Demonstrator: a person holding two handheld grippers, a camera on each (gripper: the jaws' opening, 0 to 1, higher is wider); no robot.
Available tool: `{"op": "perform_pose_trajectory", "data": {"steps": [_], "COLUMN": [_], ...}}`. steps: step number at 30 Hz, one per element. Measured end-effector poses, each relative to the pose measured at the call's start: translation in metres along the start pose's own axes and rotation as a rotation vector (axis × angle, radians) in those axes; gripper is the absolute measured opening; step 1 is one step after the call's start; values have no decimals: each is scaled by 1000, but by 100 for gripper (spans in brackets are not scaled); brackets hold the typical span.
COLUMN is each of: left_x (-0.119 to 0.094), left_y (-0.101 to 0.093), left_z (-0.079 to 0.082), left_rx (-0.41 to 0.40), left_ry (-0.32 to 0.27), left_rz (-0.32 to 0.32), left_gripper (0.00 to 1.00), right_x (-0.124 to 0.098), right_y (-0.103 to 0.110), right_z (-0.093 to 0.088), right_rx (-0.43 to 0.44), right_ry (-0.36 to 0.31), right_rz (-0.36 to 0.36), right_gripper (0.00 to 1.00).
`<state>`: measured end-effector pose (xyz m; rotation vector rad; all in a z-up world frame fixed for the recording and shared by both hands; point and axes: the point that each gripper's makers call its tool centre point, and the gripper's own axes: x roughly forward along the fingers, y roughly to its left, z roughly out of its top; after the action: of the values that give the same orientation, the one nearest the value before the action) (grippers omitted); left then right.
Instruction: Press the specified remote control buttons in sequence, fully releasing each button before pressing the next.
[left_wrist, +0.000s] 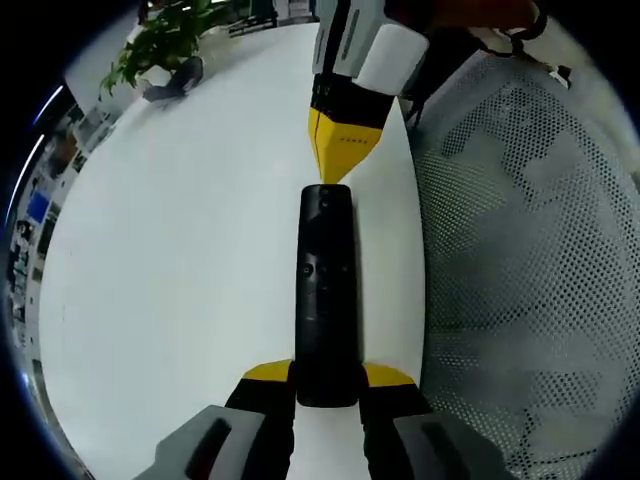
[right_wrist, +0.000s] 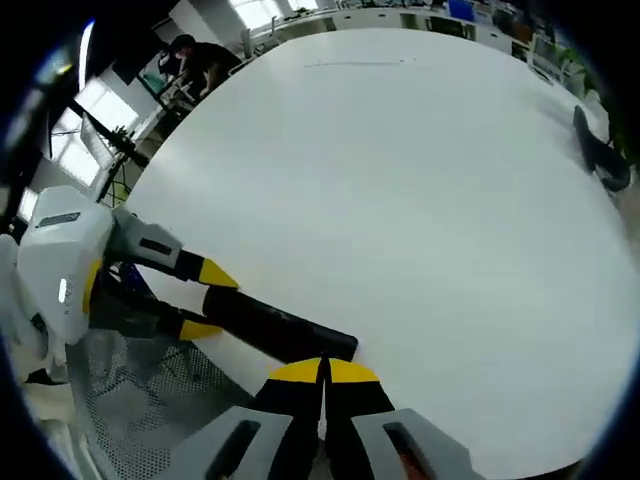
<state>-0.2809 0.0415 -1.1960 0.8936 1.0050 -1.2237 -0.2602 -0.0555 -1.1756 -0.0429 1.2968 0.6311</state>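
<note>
A black remote control (left_wrist: 327, 290) lies lengthwise over the white table, its small buttons (left_wrist: 325, 268) facing up near the middle. My left gripper (left_wrist: 327, 375) is shut on its near end, yellow tips on either side. My right gripper (left_wrist: 345, 160) comes in from the far side, jaws together, its yellow tip resting at the remote's far end. In the right gripper view the right gripper (right_wrist: 322, 372) is shut with nothing between the jaws, its tip against the end of the remote (right_wrist: 275, 325). The left gripper (right_wrist: 205, 300) clamps the other end there.
The white round table (left_wrist: 190, 250) spreads out to the left. A grey mesh chair (left_wrist: 530, 260) stands close at the right edge. A potted plant (left_wrist: 160, 45) and a dark object (right_wrist: 600, 150) sit at the far side. A person (right_wrist: 205, 60) is beyond the table.
</note>
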Motion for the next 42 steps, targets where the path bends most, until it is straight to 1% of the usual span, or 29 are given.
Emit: {"op": "perform_pose_trajectory", "data": {"steps": [3,7,9,11,16,19,22,24,27,30,33,36,38,41,42], "left_x": [0,1,0,0,0,0,0,0,0,0,1,1,1,1,1], "left_y": [1,1,1,1,1,1,1,1,2,2,1,1,2,1,1], "left_z": [1,2,2,2,1,1,1,1,1,2,2,2,2,1,1], "left_rx": [-15,-9,6,8,2,3,1,-4,-3,-2,0,3,4,3,3], "left_ry": [-8,20,32,33,11,0,-8,-8,-5,-5,8,25,31,32,31], "left_rz": [-2,-5,-10,-14,-17,-15,-16,-14,-14,-18,-17,-18,-19,-18,-17], "left_gripper": [24,24,24,24,24,24,24,24,24,24,24,24,24,24,24], "right_x": [3,7,8,9,9,10,10,10,10,10,10,11,10,10,10], "right_y": [-2,-7,-9,-10,-11,-12,-11,-11,-9,-8,-7,-7,-7,-9,-9], "right_z": [1,0,-1,0,0,0,0,0,-1,-2,-2,-2,-2,-1,-1], "right_rx": [6,26,17,28,63,87,110,130,110,67,49,-6,-5,57,79], "right_ry": [6,22,20,16,21,35,55,56,66,70,70,61,60,42,24], "right_rz": [-4,-9,-22,-18,0,11,13,7,-17,-79,-105,-126,-128,-108,-94], "right_gripper": [0,0,0,0,0,0,0,0,0,0,0,0,0,0,0]}}
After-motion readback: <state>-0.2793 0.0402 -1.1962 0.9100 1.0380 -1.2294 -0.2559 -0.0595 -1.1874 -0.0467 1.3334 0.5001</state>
